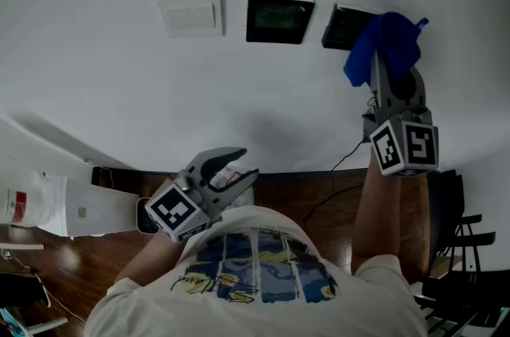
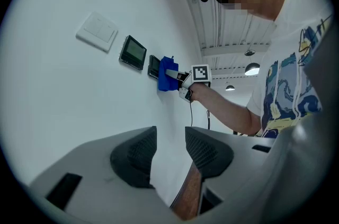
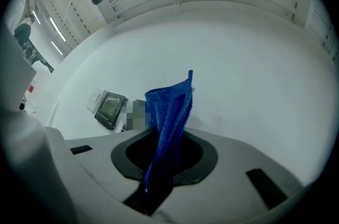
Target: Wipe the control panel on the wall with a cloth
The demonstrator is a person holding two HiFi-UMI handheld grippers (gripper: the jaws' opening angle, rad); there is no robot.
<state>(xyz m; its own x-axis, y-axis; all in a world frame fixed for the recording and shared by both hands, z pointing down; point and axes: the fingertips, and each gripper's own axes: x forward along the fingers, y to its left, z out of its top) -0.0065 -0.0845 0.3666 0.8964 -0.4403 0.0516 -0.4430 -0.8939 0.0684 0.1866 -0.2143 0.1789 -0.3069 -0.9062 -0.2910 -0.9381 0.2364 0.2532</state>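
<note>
In the head view, the right claw (image 1: 387,66) is holding the blue cloth (image 1: 384,45) over the right edge of the control panel (image 1: 343,26). The rest of the panel is lying leftward along the wall (image 1: 96,80), facing outward. The left claw (image 1: 233,170) is hanging low, well apart.

In the left gripper view, its jaws are standing slightly apart, empty.

In the right gripper view, the jaws are clamping the cloth, which is standing lengthwise toward the wall.

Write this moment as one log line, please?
right gripper: shut on blue cloth | blue cloth: against right-hand wall panel | left gripper: open, empty, held low | middle panel, white switch: uncovered
</note>
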